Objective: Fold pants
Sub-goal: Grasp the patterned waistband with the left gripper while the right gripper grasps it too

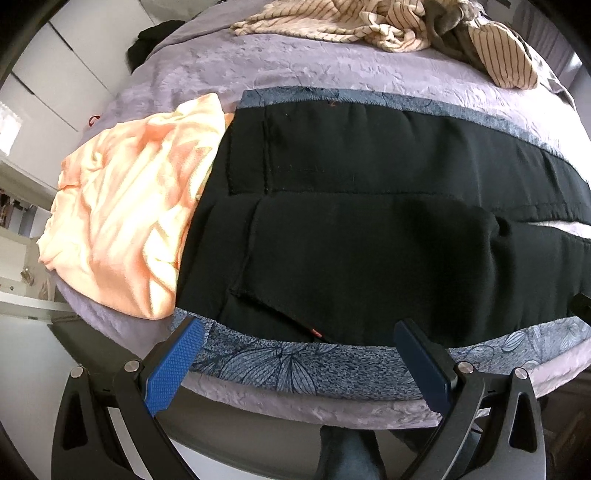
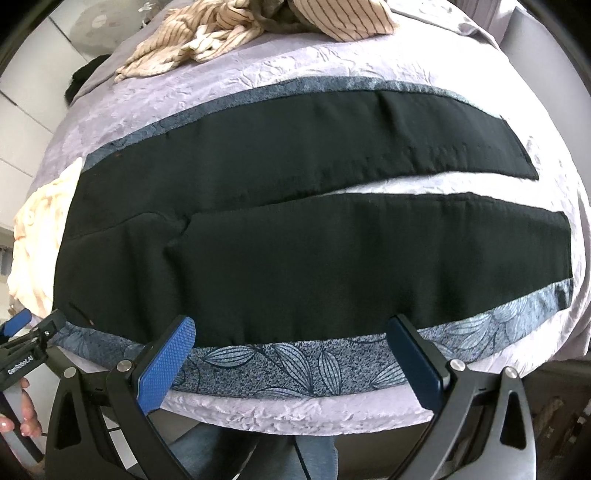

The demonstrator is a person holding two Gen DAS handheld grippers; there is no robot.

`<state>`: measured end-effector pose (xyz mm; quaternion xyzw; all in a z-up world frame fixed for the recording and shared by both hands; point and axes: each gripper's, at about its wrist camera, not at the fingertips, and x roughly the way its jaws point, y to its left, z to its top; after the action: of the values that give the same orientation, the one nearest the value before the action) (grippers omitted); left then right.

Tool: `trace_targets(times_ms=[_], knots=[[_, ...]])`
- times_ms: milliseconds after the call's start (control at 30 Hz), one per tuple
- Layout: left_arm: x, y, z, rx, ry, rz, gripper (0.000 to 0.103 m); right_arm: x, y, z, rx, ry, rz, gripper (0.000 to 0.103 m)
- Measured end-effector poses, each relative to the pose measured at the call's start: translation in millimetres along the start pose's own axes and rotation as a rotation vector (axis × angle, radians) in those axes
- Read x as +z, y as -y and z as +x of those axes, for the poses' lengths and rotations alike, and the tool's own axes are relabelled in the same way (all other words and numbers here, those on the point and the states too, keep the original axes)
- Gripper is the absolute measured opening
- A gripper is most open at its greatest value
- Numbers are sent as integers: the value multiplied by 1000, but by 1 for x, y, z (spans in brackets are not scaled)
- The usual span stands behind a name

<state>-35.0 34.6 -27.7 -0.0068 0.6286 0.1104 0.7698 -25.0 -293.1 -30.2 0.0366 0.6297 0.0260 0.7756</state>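
Observation:
Black pants (image 1: 369, 221) lie flat across a blue leaf-patterned cloth (image 1: 280, 365) on the bed, waistband to the left, both legs (image 2: 369, 243) running right with a narrow gap between them. My left gripper (image 1: 299, 332) hovers open just short of the near edge of the waist, nothing between its blue pads (image 1: 173, 365). In the right wrist view my right gripper (image 2: 291, 328) is open at the near edge of the closer leg, pads (image 2: 164, 363) empty. The left gripper (image 2: 22, 332) also shows at the far left there, held by a hand (image 2: 22, 417).
A peach garment (image 1: 122, 221) lies crumpled left of the waistband, partly under it. Striped cream clothes (image 1: 369, 22) are piled at the far side of the lilac bedspread (image 1: 295, 74). White cabinets (image 1: 48, 81) stand beyond the bed's left edge. The person's legs (image 2: 258, 458) show below.

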Motion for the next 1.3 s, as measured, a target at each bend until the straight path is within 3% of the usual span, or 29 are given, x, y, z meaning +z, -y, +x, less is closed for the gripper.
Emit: trace_targets(times_ms=[500, 567, 633, 733, 800, 833, 867, 1033, 1200, 1300], knots=[[-7, -8, 32, -8, -46, 5, 103, -8, -3, 24, 17, -35, 30, 103], [-9, -13, 32, -39, -38, -5, 103, -8, -1, 26, 79, -33, 47, 103], [-12, -24, 33, -108, -22, -33, 103, -12, 7, 27, 251, -29, 94, 103], [-26, -53, 42, -272, -20, -123, 103, -25, 27, 40, 533, -75, 194, 103], [-35, -67, 50, -352, -40, -170, 103, -38, 41, 52, 632, -117, 269, 93], [-43, -75, 57, -397, -59, -193, 103, -45, 48, 58, 657, -135, 307, 86], [-47, -78, 61, -415, -69, -201, 103, -53, 56, 66, 681, -156, 351, 73], [-54, -78, 77, -496, -116, -215, 97, -82, 85, 94, 744, -219, 517, 70], [-54, -75, 80, -551, -102, -245, 97, -91, 102, 87, 698, -210, 531, 70], [-54, -75, 90, -558, -115, -266, 97, -93, 108, 99, 728, -186, 608, 70]])
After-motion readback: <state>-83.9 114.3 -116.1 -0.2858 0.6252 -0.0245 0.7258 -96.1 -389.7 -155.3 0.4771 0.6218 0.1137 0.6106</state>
